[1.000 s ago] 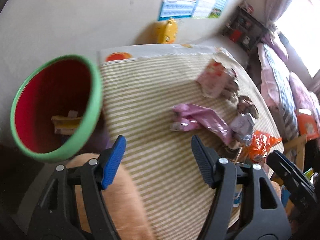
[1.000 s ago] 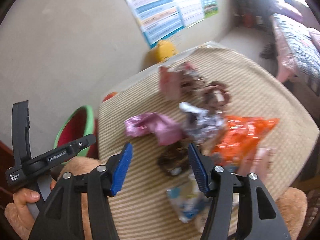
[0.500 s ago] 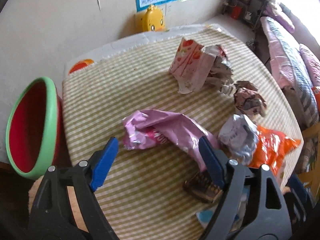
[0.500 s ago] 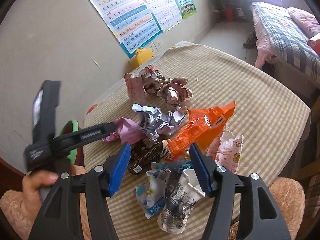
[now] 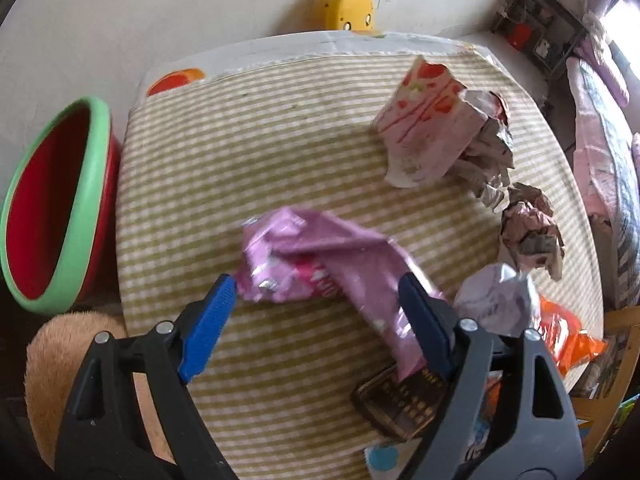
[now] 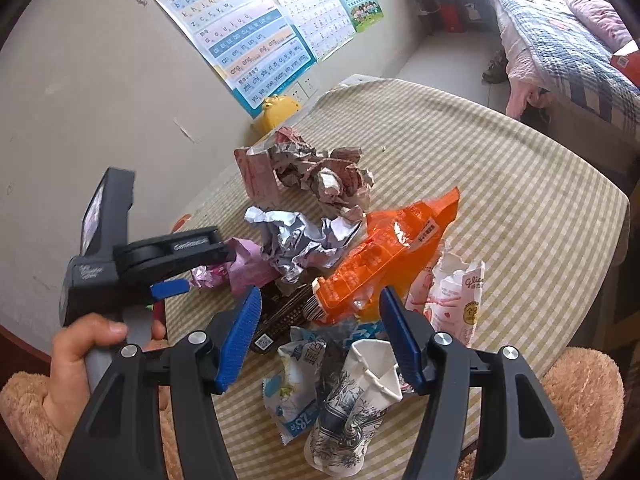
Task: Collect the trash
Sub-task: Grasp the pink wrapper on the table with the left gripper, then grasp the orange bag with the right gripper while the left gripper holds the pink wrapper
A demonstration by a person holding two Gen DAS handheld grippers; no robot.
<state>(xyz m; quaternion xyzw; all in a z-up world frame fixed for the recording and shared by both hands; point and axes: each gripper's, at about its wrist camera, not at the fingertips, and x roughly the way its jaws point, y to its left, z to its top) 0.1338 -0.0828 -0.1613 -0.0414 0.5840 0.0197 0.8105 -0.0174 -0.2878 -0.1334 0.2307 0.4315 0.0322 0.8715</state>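
A: In the left wrist view, what is around the left gripper [image 5: 316,304]?

B: A table [image 5: 256,152] with a striped cloth. A red bin with a green rim [image 5: 52,208] stands beside its left edge, and a yellow duck toy [image 5: 352,10] is at the wall behind. On the cloth lie a pink wrapper [image 5: 320,264], a pink carton [image 5: 428,128], two crumpled paper balls, an orange bag [image 5: 568,336] and a dark wrapper [image 5: 400,400].

A: And the fingers?

B: They are wide apart and hold nothing. The pink wrapper lies between the tips; the left tip is just beside its end. Whether the right finger touches it, I cannot tell.

A: Now the right wrist view?

B: The right gripper [image 6: 320,332] hangs over the near side of the pile. Its fingers are apart and press on nothing. Below them lie a white paper cup [image 6: 360,392] and a blue and white packet [image 6: 296,388]; the orange bag [image 6: 392,256] is just behind. A hand [image 6: 80,352] holds the left gripper at the left, near the pink wrapper.
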